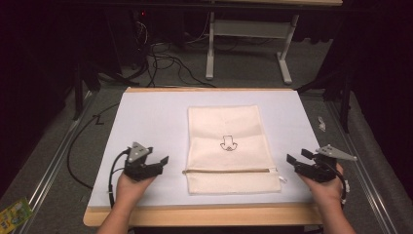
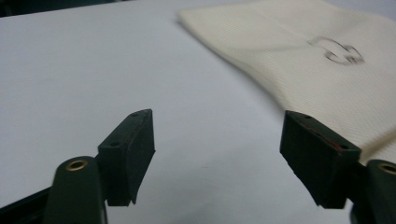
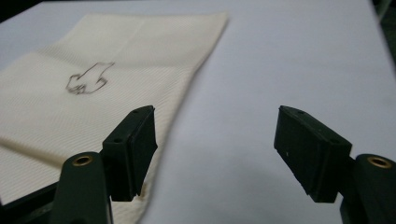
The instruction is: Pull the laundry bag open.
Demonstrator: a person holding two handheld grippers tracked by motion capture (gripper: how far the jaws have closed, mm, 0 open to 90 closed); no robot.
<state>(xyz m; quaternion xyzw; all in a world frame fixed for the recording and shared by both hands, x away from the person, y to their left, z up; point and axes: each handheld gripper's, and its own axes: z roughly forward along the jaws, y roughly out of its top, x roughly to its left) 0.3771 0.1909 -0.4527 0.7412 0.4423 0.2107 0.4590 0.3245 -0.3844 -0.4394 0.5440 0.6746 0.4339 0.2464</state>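
A cream cloth bag lies flat in the middle of the white-topped desk, its zipper running across near the person's edge and a small dark line drawing printed at its centre. The left gripper sits just left of the bag, fingers spread wide apart, holding nothing. The right gripper waits just right of it, fingers equally wide open and empty.
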